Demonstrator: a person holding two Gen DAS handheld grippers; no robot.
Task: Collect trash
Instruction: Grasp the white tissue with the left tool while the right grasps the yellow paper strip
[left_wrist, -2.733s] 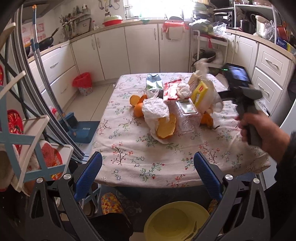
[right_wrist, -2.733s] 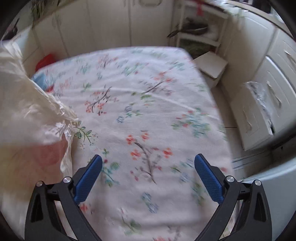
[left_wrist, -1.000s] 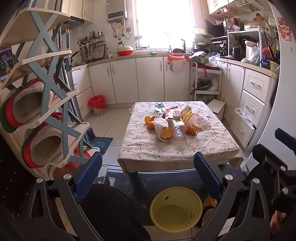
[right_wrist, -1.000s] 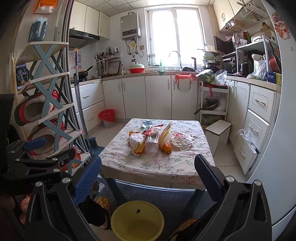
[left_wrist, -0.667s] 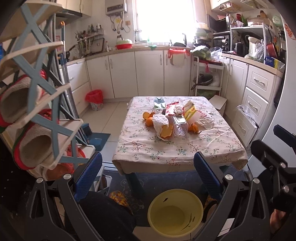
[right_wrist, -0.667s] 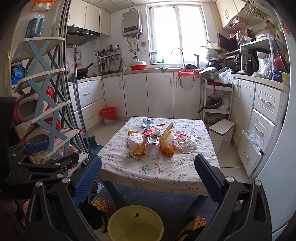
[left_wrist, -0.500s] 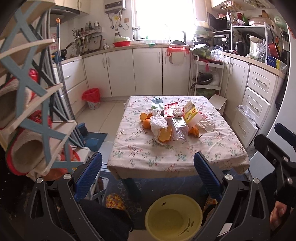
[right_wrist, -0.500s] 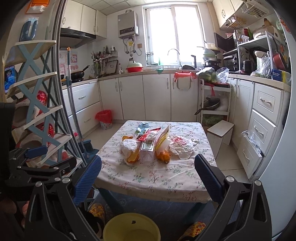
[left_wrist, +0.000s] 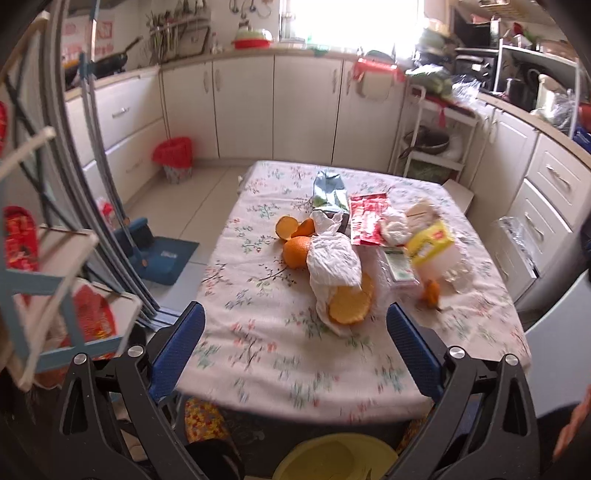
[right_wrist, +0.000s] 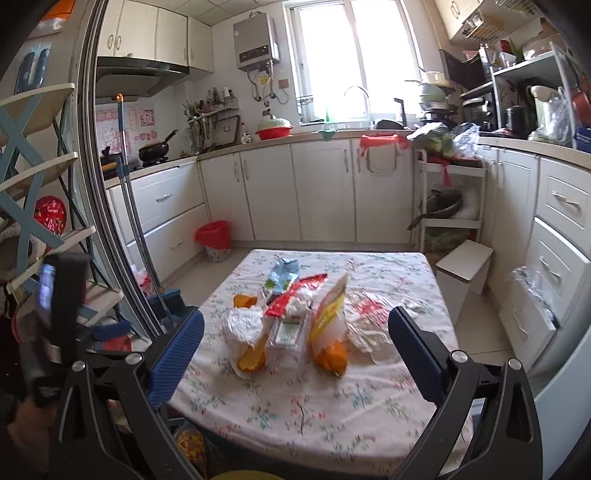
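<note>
Trash lies in a heap mid-table on a floral cloth (left_wrist: 266, 343): orange peels (left_wrist: 295, 240), a white crumpled bag (left_wrist: 332, 262) over an orange rind (left_wrist: 349, 304), a red wrapper (left_wrist: 367, 218), a yellow packet (left_wrist: 428, 243), a clear plastic box (left_wrist: 397, 264) and a blue pouch (left_wrist: 328, 190). The same heap shows in the right wrist view, with the white bag (right_wrist: 242, 325) and the yellow packet (right_wrist: 328, 312). My left gripper (left_wrist: 295, 343) is open and empty over the table's near edge. My right gripper (right_wrist: 295, 354) is open and empty, short of the heap.
A yellow basin (left_wrist: 336, 458) stands on the floor under the table's near edge. A red-lined bin (left_wrist: 173, 157) stands by the far cabinets. A shoe rack (left_wrist: 44, 295) is at the left, a small white stool (right_wrist: 463, 266) and drawers at the right.
Both grippers have moved forward toward the table; the heap is larger in both views. The left one has tilted down over the near edge. Both have stayed open.
</note>
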